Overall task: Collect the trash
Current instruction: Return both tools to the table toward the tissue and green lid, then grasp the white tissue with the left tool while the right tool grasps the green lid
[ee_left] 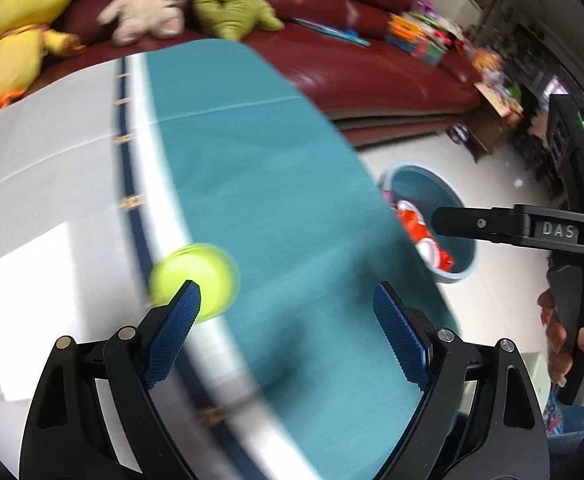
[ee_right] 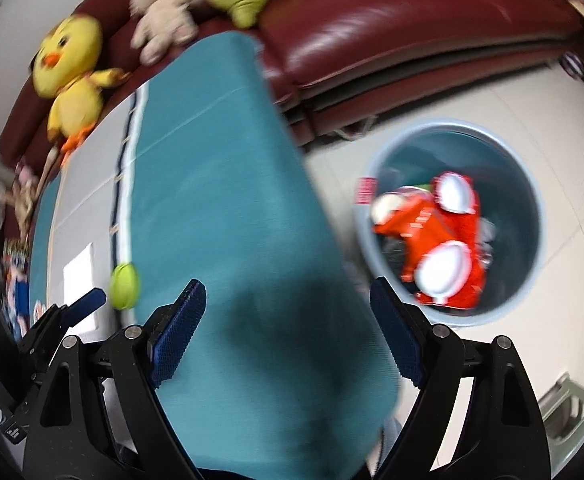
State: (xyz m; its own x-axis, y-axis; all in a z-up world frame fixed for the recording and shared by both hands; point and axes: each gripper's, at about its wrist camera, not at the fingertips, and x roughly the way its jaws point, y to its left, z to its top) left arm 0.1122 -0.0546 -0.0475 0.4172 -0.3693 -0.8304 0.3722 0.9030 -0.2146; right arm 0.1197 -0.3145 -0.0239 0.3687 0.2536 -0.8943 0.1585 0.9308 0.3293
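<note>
Glossy leather sofa point(ee_right: 372, 20), matt cloth tablecloth point(ee_left: 260, 184), smooth plastic bin point(ee_right: 532, 216).

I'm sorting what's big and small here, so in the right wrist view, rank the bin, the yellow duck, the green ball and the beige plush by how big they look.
1. Bin
2. Duck
3. Beige plush, farther from the camera, so its true size is unsure
4. Ball

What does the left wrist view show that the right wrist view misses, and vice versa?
Only the left wrist view shows the hand gripping the right gripper's handle. Only the right wrist view shows the whole bin and the red wrappers filling it. Both show the yellow-green ball on the table, the plush toys on the sofa, and open, empty jaws.
</note>
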